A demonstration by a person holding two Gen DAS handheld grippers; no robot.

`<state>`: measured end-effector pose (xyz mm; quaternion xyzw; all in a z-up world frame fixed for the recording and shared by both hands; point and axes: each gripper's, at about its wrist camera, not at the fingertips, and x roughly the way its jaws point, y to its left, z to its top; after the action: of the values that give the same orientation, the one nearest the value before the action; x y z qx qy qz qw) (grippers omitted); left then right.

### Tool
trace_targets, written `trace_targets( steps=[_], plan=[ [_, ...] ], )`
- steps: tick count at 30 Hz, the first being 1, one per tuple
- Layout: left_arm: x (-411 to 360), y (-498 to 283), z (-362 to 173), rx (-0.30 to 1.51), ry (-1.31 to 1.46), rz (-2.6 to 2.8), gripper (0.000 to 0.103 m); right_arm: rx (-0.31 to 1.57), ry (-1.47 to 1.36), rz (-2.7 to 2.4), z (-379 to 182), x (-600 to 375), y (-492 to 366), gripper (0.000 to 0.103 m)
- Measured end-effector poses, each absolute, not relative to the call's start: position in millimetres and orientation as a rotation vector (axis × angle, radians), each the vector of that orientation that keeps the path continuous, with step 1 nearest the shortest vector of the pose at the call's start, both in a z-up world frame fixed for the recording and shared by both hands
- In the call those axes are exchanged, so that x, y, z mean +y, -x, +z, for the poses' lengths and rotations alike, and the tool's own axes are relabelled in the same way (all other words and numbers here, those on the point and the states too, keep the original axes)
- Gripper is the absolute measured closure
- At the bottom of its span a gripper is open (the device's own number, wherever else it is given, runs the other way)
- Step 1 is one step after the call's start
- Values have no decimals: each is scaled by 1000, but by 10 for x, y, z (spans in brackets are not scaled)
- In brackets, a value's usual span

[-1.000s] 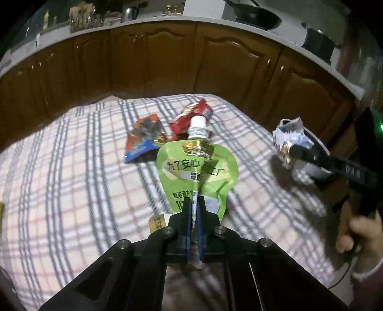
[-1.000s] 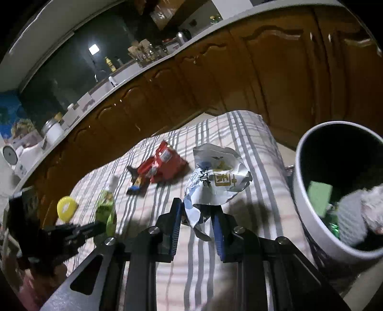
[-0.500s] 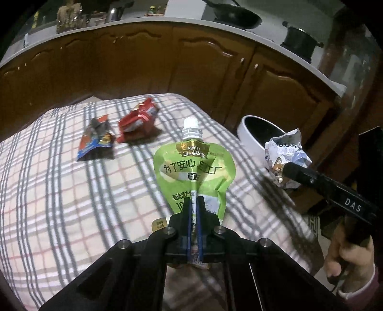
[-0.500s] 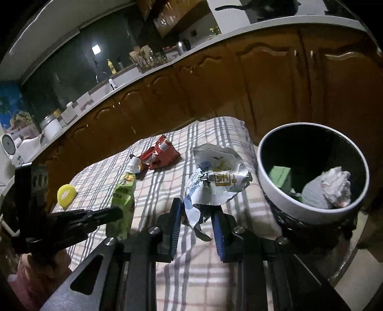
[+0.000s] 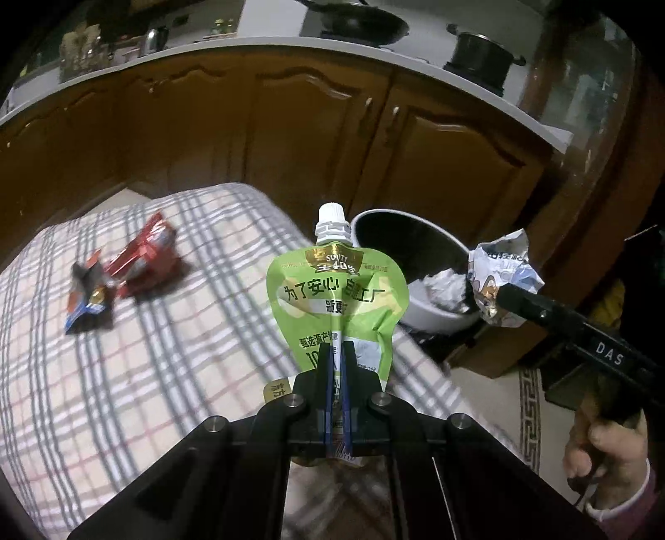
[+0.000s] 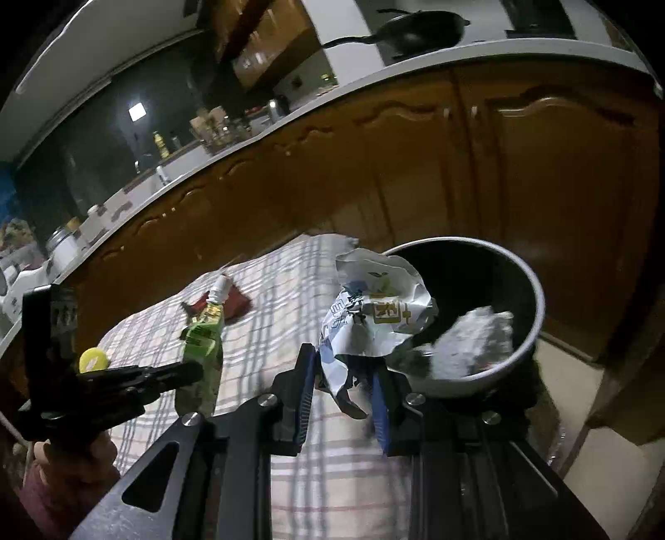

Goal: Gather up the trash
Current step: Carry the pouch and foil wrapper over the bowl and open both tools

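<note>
The crumpled wrapper (image 6: 376,313) is clamped in the right gripper (image 6: 343,388) beside the bin (image 6: 534,290), while the green pouch (image 5: 336,299) is pinched by the left gripper (image 5: 337,365) nearby

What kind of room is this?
Probably a home kitchen: brown wooden cabinets run under a counter, a black wok and a pot sit on top.
</note>
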<state>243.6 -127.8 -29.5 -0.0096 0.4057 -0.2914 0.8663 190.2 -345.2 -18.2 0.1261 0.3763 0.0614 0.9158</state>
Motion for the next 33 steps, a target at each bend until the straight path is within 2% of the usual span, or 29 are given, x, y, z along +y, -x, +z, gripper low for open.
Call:
trace_targets(
  steps=[23, 33],
  plan=[
    [-2371, -3101, -280, 853, -67, -676, 102, 805, -223, 52, -207, -4041, -2196, 78],
    [-2508, -3252, -390, 880, -92, -678, 102, 828, -219, 45, -261, -4143, -2296, 78]
  ],
)
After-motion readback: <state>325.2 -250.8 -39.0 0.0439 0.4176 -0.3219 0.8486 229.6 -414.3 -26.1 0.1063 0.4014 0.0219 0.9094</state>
